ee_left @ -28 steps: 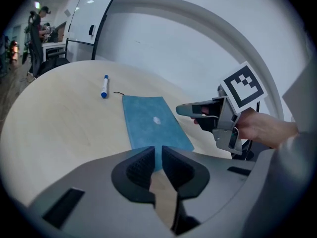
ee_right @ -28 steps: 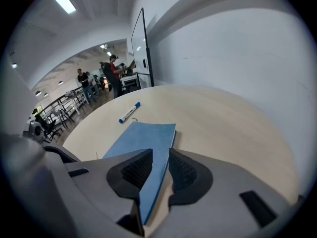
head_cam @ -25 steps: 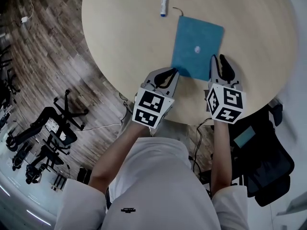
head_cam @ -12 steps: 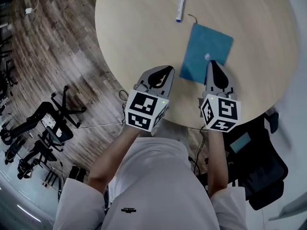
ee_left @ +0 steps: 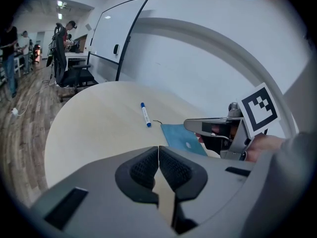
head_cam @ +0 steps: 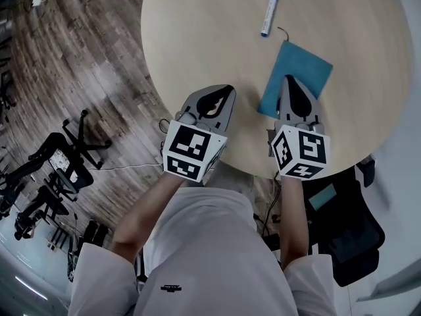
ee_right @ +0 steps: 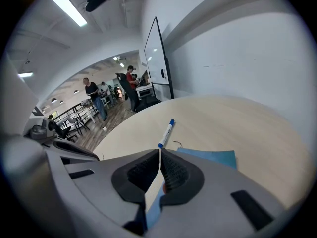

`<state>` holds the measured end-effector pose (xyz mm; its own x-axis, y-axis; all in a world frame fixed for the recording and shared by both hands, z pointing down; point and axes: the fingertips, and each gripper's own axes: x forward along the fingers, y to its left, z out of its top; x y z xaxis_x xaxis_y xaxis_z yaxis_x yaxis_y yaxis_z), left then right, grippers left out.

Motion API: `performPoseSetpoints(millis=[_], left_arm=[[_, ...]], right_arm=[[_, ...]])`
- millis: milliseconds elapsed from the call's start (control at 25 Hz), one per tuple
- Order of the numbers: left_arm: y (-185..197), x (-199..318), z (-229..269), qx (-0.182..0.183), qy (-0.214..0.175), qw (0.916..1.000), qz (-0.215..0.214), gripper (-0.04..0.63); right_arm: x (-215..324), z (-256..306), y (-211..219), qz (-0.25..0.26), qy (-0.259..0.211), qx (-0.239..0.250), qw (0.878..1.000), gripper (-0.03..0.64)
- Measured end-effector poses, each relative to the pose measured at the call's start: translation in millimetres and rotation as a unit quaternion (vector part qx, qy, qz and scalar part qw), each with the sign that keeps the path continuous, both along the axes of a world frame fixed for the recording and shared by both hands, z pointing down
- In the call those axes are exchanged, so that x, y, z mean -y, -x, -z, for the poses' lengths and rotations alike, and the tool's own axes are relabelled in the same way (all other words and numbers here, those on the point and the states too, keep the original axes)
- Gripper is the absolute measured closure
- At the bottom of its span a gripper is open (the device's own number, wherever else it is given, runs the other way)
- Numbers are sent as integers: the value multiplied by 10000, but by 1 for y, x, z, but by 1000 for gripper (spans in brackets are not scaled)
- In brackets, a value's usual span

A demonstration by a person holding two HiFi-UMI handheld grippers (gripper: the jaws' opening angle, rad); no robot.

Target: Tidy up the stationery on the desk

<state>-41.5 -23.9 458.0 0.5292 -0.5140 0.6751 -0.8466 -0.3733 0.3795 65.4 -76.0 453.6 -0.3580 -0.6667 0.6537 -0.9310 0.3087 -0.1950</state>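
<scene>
Nearest me are my two grippers, jaws pressed together on nothing: the left gripper (head_cam: 223,91) over the round table's (head_cam: 197,38) near rim, the right gripper (head_cam: 288,83) over the near edge of the one blue notebook (head_cam: 304,66). Just beyond lies the one blue-capped marker (head_cam: 268,11). I judge the notebook light, thin and bendy (pinch an edge), and the marker stiff and apt to roll, best taken mid-barrel.

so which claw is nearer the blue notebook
Right. The right claw is over the notebook's near edge, jaws together. The left claw is off to the notebook's left, over bare table, apart from it.
</scene>
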Motion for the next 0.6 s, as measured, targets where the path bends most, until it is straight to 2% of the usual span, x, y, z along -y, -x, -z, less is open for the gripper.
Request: performPoseSetpoints(millis=[440, 520, 600], left_arm=[[36, 38, -16, -38, 152, 9999, 52, 572], [40, 45, -20, -44, 185, 9998, 44, 572], [43, 53, -24, -34, 203, 9998, 25, 572]], right_arm=[[55, -21, 38, -202, 82, -43, 9998, 576], [64, -29, 43, -247, 191, 7, 9995, 512], [75, -36, 47, -289, 268, 45, 9992, 494]])
